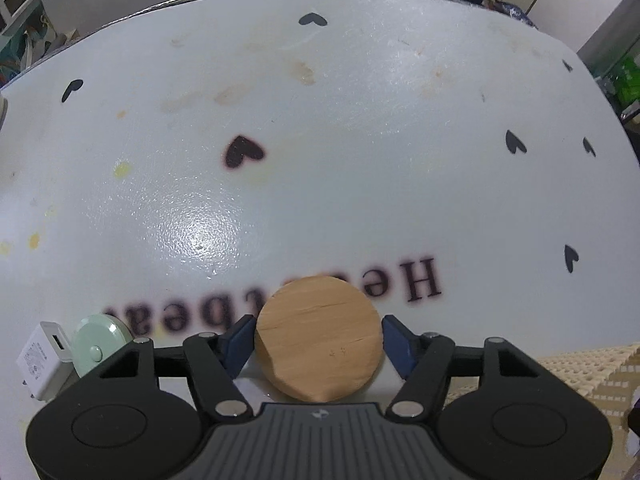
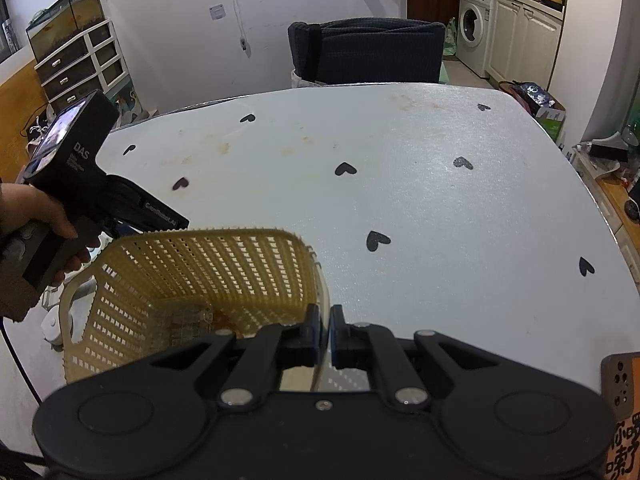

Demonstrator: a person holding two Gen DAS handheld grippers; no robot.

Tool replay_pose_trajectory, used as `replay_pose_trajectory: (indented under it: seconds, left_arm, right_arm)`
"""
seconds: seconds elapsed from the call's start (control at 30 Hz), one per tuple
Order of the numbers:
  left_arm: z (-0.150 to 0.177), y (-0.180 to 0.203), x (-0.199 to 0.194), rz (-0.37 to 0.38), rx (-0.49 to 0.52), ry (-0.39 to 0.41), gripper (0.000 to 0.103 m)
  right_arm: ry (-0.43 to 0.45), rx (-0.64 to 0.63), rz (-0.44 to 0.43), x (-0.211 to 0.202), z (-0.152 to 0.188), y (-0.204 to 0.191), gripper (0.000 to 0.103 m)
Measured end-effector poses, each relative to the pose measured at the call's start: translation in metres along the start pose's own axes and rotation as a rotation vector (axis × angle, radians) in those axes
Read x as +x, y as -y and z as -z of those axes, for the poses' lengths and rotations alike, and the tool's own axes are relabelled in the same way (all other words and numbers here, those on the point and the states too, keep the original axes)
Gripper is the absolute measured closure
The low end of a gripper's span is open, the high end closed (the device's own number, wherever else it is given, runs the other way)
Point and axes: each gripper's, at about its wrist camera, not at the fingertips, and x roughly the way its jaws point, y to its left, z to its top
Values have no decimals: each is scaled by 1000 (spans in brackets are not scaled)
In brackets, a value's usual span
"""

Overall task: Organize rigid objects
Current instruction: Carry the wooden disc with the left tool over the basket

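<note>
room: I see a home kitchen-diner, with a washing machine (image 2: pixel 475 28) at the back right and a dark chair (image 2: pixel 366 50) behind the table.
table: white top (image 1: pixel 360 184) with black hearts, printed lettering and old stains.
wooden disc: round wooden disc (image 1: pixel 318 338) sits between the left gripper (image 1: pixel 318 344) pads, low over the table and partly covering the lettering.
left gripper: about half open. Left blue pad (image 1: pixel 240 340) looks to touch the disc edge; at the right pad I see a sliver of gap. I judge the grip not yet firm and can't confirm real pressure.
right gripper: right gripper (image 2: pixel 324 334) is closed, blue pads nearly together on the near rim of the yellow basket (image 2: pixel 208 268). I judge it's steadying the basket.
basket: on the table's left part in the right wrist view, with some clear items in the bottom, too unclear to name.
neighbours: white charger (image 1: pixel 42 360) and mint-green round item (image 1: pixel 100 344) lie just left of the left gripper.
risk 1: disc slips or rolls out if I lift with only one pad biting; round edge, small contact.
risk 2: left linkage could knock the charger or the green item on a sideways move.
risk 3: basket may tip if I pull on the rim.
</note>
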Motion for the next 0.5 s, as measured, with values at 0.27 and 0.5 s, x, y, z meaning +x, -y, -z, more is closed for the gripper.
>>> replay_pose_trajectory:
  seconds: [0.27,0.5]
  left_arm:
    - [6,-20,-30,33,-59,100,35]
    - [18,-20,-87,116,-16,220,35]
  right_arm:
    - [0,1,-1,0,0,1,98]
    - [1,2,-2,0,0,1,98]
